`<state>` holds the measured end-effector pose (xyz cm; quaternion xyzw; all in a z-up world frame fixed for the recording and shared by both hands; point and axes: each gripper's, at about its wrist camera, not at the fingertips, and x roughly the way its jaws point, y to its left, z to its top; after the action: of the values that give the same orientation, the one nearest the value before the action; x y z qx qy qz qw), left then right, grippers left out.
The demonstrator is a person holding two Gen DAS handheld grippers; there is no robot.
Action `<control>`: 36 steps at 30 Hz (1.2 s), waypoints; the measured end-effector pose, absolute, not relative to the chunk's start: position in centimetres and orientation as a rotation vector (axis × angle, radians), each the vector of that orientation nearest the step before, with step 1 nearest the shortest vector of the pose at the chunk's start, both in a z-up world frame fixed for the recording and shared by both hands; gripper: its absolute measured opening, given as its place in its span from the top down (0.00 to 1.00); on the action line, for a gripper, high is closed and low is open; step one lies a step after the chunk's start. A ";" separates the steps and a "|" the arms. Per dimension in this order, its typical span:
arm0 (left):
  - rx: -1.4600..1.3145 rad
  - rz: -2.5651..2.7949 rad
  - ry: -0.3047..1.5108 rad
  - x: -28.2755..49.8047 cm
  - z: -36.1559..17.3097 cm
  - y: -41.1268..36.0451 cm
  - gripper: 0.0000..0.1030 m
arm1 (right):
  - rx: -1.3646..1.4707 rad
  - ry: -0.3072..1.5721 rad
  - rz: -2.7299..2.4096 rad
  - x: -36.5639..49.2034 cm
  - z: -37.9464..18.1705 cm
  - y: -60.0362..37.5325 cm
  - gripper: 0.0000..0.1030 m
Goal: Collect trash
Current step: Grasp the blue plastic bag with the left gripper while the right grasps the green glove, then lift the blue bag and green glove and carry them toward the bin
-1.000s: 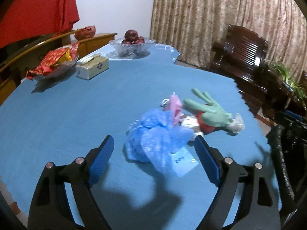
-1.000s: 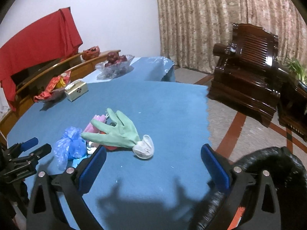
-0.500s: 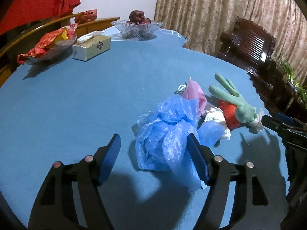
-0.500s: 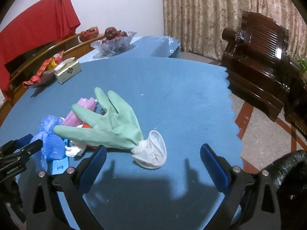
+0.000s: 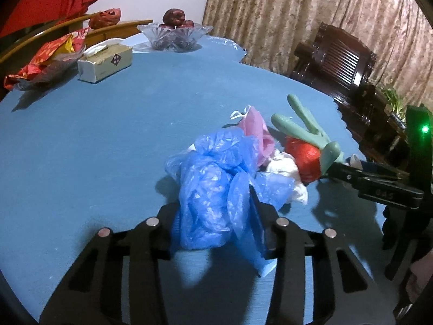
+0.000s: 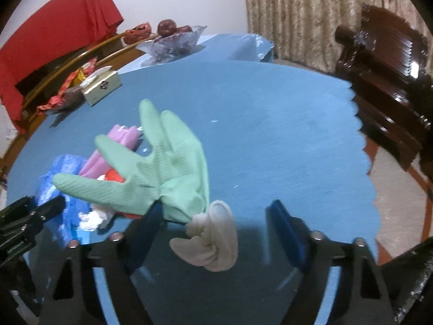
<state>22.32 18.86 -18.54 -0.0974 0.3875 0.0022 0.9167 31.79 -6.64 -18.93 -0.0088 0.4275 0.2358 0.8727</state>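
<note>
A pile of trash lies on the blue table (image 5: 108,135): a crumpled blue plastic bag (image 5: 213,187), a pink bag (image 5: 257,127), white paper (image 5: 284,168), a red wrapper (image 5: 303,154) and a green rubber glove (image 6: 167,168) with a white cuff (image 6: 213,241). My left gripper (image 5: 216,222) is shut on the blue bag. My right gripper (image 6: 216,230) is open, its fingers on either side of the glove's cuff; it also shows in the left wrist view (image 5: 360,176).
A tissue box (image 5: 105,62), a dish of red snack packets (image 5: 46,62) and a glass fruit bowl (image 5: 174,32) stand at the table's far side. A dark wooden armchair (image 6: 387,86) stands right of the table's scalloped edge.
My left gripper moved forward and closed on the blue bag. My right gripper moved in toward the glove, now straddling its cuff.
</note>
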 end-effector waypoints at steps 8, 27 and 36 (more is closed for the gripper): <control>-0.203 0.006 0.766 21.4 -17.3 18.5 0.72 | -0.012 0.912 0.541 30.6 -18.5 -6.2 0.62; -0.239 -0.004 0.811 18.9 -18.1 18.1 0.51 | 0.027 0.938 0.494 26.7 -18.1 -7.4 0.66; -0.234 -0.005 0.805 19.0 -18.1 17.9 0.70 | -0.017 0.954 0.513 26.8 -19.3 -6.6 0.56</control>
<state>19.04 17.93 -18.15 -0.1136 0.3907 -0.0024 0.9135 26.83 -6.59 -19.33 -0.0080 0.4540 0.2444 0.8568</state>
